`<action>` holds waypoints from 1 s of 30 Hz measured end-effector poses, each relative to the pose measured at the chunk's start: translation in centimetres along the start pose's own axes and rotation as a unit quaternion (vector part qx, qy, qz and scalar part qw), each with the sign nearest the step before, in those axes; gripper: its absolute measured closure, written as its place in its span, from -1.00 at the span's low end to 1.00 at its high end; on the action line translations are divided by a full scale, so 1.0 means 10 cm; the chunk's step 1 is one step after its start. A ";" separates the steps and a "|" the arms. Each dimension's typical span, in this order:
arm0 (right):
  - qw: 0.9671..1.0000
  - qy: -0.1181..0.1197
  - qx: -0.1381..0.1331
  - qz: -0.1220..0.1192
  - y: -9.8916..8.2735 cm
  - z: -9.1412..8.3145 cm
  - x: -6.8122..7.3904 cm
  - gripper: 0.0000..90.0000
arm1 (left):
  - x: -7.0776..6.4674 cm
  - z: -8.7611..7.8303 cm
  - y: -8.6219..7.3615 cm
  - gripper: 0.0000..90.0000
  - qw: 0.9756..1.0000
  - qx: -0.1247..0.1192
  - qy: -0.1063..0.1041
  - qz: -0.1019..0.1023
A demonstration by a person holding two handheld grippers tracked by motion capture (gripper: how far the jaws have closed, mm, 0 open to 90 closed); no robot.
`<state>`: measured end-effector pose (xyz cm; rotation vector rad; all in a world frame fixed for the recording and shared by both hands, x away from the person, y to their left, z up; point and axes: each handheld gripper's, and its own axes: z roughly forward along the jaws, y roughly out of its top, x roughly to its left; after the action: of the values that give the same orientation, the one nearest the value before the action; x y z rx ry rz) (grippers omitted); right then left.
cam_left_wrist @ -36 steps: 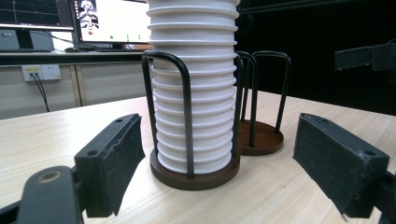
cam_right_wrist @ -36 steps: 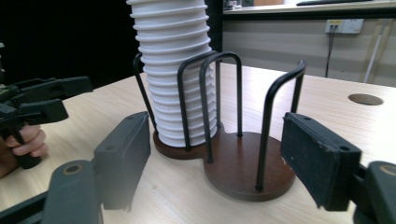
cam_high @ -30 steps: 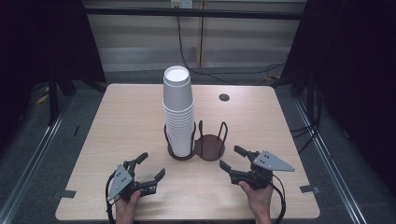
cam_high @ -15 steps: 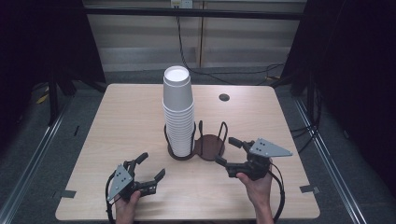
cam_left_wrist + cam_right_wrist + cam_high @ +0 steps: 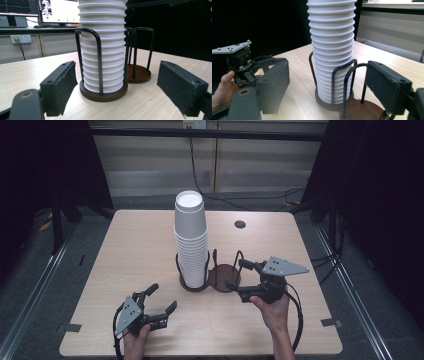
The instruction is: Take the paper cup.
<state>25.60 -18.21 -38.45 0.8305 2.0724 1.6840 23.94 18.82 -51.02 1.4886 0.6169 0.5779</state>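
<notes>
A tall stack of white paper cups (image 5: 191, 240) stands in the left ring of a dark wire holder (image 5: 200, 285) at the table's middle. The holder's right ring (image 5: 226, 272) has a bare brown base. My left gripper (image 5: 163, 296) rests low near the front left, open, pointing at the stack (image 5: 103, 50) from a short way off, with nothing between its pads. My right gripper (image 5: 235, 274) is held above the table just right of the empty ring, open and holding nothing. The cup stack (image 5: 332, 45) rises ahead of its jaws.
The wooden table (image 5: 130, 245) has a small dark cable hole (image 5: 240, 224) at the back right. Bare wood lies left of and behind the holder. In the right gripper view, the left gripper's grey plate (image 5: 232, 47) and a hand (image 5: 222, 87) show at the left.
My right gripper has risen and moved in toward the holder's empty ring. The left gripper, the cups and the holder have stayed put.
</notes>
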 end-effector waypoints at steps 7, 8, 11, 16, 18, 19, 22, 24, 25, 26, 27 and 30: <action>1.000 0.006 0.005 -0.007 0.15 0.05 -0.02 -0.57 | 0.00 0.00 0.00 -0.65 1.000 0.000 0.000 0.000; 1.000 0.008 0.006 -0.009 0.17 0.06 -0.03 -0.57 | 0.00 0.00 0.00 -0.65 1.000 0.000 0.000 0.000; 1.000 0.012 0.007 -0.019 0.22 0.09 -0.03 -0.54 | 0.00 0.00 0.00 -0.65 1.000 0.000 0.000 0.000; 0.999 0.013 0.016 -0.024 0.32 0.13 -0.03 -0.53 | 0.00 0.00 0.00 -0.65 1.000 0.000 0.000 0.000; 0.999 0.017 0.016 -0.026 0.36 0.14 -0.03 -0.52 | 0.00 0.00 0.00 -0.65 1.000 0.002 0.000 0.002; 0.999 0.022 0.016 -0.026 0.38 0.15 -0.03 -0.51 | 0.00 0.00 0.00 -0.65 1.000 0.000 0.001 0.000; 0.999 0.028 0.018 -0.028 0.45 0.17 -0.03 -0.51 | 0.00 0.00 0.00 -0.65 1.000 0.000 0.000 0.000; 0.999 0.029 0.021 -0.032 0.49 0.20 -0.03 -0.51 | 0.00 0.00 0.00 -0.65 1.000 0.000 0.000 0.000; 0.999 0.033 0.023 -0.032 0.51 0.21 -0.03 -0.51 | 0.00 0.00 0.00 -0.65 1.000 0.000 0.000 0.000; 0.999 0.035 0.025 -0.032 0.53 0.22 -0.03 -0.51 | 0.00 0.00 0.00 -0.65 1.000 0.000 0.000 0.000; 0.998 0.036 0.027 -0.034 0.55 0.24 -0.04 -0.51 | 0.00 0.00 0.00 -0.65 1.000 0.000 0.000 0.000; 0.998 0.041 0.033 -0.039 0.61 0.28 -0.03 -0.51 | 0.00 0.00 0.00 -0.65 1.000 0.000 0.000 0.000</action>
<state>28.86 -15.56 -33.27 0.7015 2.1960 1.6419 23.94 18.82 -51.02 1.4889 0.6170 0.5782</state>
